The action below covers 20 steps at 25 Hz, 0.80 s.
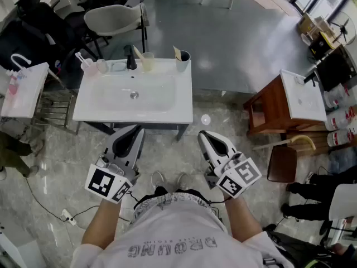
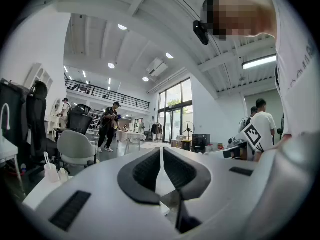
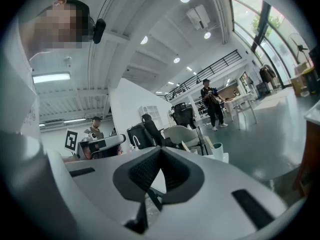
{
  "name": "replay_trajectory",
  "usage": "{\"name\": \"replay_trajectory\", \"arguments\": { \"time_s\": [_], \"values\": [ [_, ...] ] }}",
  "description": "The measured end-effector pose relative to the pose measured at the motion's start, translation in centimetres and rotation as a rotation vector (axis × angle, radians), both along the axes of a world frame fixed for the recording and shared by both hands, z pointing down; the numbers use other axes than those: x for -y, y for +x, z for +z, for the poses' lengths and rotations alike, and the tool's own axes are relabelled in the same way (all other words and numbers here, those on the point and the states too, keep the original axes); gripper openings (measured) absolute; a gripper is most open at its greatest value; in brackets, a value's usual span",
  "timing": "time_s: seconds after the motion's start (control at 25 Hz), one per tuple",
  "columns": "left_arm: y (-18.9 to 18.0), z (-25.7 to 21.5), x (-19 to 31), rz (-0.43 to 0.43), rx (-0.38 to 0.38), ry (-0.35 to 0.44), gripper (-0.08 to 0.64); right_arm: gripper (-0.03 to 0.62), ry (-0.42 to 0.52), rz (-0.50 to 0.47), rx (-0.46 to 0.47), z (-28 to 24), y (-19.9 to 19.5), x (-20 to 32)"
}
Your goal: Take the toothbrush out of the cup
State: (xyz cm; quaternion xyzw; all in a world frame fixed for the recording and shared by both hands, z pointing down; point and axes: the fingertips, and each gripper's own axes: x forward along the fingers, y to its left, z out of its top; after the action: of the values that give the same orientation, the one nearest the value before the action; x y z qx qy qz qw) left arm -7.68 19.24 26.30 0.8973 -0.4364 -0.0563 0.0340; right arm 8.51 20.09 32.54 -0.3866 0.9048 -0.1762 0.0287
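- The left hand-held gripper [image 1: 133,130] and the right hand-held gripper [image 1: 205,135] are held level in front of the person's waist. Each has its jaws closed together with nothing between them.
- Both stop short of the white washbasin [image 1: 100,109] and touch nothing on it.
- On the basin's back rim, a toothbrush [image 1: 177,53] stands in the white cup [image 1: 183,61] at the right corner. Another leans in the clear cup [image 1: 148,62] beside the black tap [image 1: 131,58].
- I judge the task not yet begun: reaching, opening, gripping a handle and lifting it clear all remain. Which cup is meant I cannot tell.
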Motion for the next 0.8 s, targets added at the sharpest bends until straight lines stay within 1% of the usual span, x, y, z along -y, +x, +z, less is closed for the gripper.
{"name": "replay_trajectory", "arguments": {
  "time_s": [0.8],
  "values": [
    [0.23, 0.23, 0.41, 0.000, 0.001, -0.004, 0.035, 0.008, 0.006, 0.008, -0.009, 0.05, -0.14, 0.70]
  ]
}}
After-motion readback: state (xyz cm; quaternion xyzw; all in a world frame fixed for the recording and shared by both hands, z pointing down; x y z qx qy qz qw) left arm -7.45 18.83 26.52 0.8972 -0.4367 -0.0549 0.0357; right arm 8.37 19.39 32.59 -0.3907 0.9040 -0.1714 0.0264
